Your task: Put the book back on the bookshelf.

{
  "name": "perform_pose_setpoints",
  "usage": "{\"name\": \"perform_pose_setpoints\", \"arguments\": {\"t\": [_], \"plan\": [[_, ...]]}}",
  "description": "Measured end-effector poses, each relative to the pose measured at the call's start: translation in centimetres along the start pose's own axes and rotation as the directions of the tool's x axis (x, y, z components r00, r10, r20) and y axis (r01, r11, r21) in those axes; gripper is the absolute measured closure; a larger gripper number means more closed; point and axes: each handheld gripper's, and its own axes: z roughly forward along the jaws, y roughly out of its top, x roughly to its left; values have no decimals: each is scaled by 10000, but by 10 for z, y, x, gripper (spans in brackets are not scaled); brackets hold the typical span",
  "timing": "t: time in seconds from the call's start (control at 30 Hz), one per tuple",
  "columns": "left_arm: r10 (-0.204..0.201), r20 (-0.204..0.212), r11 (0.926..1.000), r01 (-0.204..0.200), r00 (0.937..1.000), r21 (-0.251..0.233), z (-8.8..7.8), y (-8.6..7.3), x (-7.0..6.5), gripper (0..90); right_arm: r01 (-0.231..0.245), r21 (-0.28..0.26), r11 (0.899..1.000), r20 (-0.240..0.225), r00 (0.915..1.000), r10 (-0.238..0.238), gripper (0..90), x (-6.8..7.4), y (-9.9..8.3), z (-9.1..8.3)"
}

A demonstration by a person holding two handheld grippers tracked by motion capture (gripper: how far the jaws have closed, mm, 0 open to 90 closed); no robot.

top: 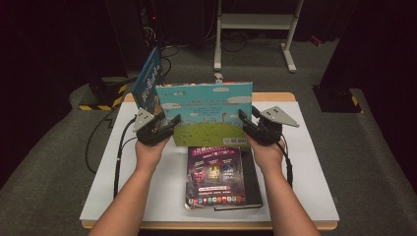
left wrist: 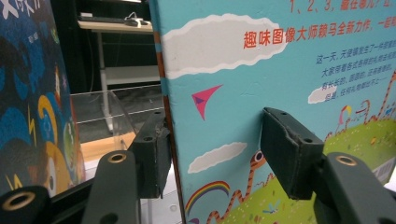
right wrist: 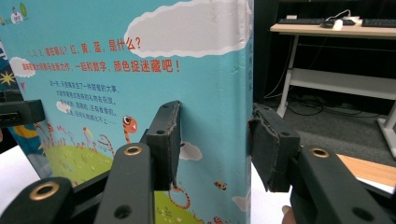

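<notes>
**Picture book stood upright between both tongs**

I have the teal picture book [top: 206,110] standing upright near the middle of the desk [top: 310,162], its back cover facing me. My left tongs [top: 169,123] straddle its left edge: in the left gripper view one jaw sits against the far side of that edge, while the near jaw stands a little off the cover, so the jaws are part open and I cannot tell that they press. My right tongs [top: 246,120] straddle the right edge; in the right gripper view the jaws stand on either side of the edge, close to it, part open, and I cannot tell whether they clamp it.

Just left of the teal book, a blue book [top: 150,81] stands tilted, leaning toward the far left, close beside my left tongs. A clear plastic holder [left wrist: 116,112] shows behind it in the left gripper view. On the near side, a dark book [top: 216,177] lies flat on the desk between my forearms, its far edge just at the foot of the upright book. Beyond the desk stands a white table frame [top: 255,22].
</notes>
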Motion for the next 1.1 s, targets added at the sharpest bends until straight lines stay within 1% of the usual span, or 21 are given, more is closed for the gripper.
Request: {"name": "perform_pose_setpoints", "arguments": {"t": [0.1,0.13,0.2,0.27,0.3,0.43,0.5,0.6,0.7,0.77,0.87,0.93,1.03,1.07,1.1], "plan": [[87,-71,10000,-87,9999,22,1,-2,3,441,27,-63,10000,-35,10000,-27,553,1,-1,2],[89,-84,10000,-89,9999,-44,0,-3,4,440,54,-125,9999,-70,10000,-55,556,1,-2,2],[96,-60,9999,-96,9999,-87,-1,-4,4,439,40,-232,9997,-184,9998,-44,557,1,-4,2],[189,-48,9998,-189,9998,-50,-2,-4,4,438,60,-282,9996,-258,9996,-67,556,1,-5,1],[134,-41,9999,-134,9999,-100,-3,-4,3,438,52,-324,9995,-310,9995,-62,554,1,-6,0],[302,-53,9995,-303,9995,-52,-6,-5,2,436,-189,-380,9991,-589,9981,166,530,-1,-9,-3],[166,-112,9998,-167,9998,-118,-7,-5,1,434,-143,-406,9991,-693,9975,114,524,0,-9,-5],[161,-238,9998,-163,9996,-111,-10,-6,2,430,27,-462,9989,-904,9959,-68,524,2,-9,-7],[65,-420,9999,-69,9991,-97,-13,-6,3,424,145,-524,9985,-1141,9933,-204,525,5,-8,-10],[89,-438,9999,-93,9990,-94,-14,-7,4,423,191,-533,9984,-1234,9920,-256,528,6,-8,-11],[111,-600,9998,-120,9981,-138,-14,-8,3,419,221,-558,9982,-1321,9908,-293,531,7,-8,-12],[55,-672,9999,-65,9977,-143,-15,-8,3,417,214,-596,9980,-1417,9895,-297,532,7,-7,-13],[207,-802,9998,-212,9966,-57,-16,-9,6,414,239,-614,9978,-1589,9867,-334,536,9,-6,-13],[187,-852,9998,-195,9962,-84,-17,-9,6,414,272,-638,9976,-1649,9856,-374,536,10,-6,-13],[285,-906,9996,-289,9955,-35,-17,-10,7,413,276,-657,9975,-1702,9847,-385,536,10,-5,-13]]}}
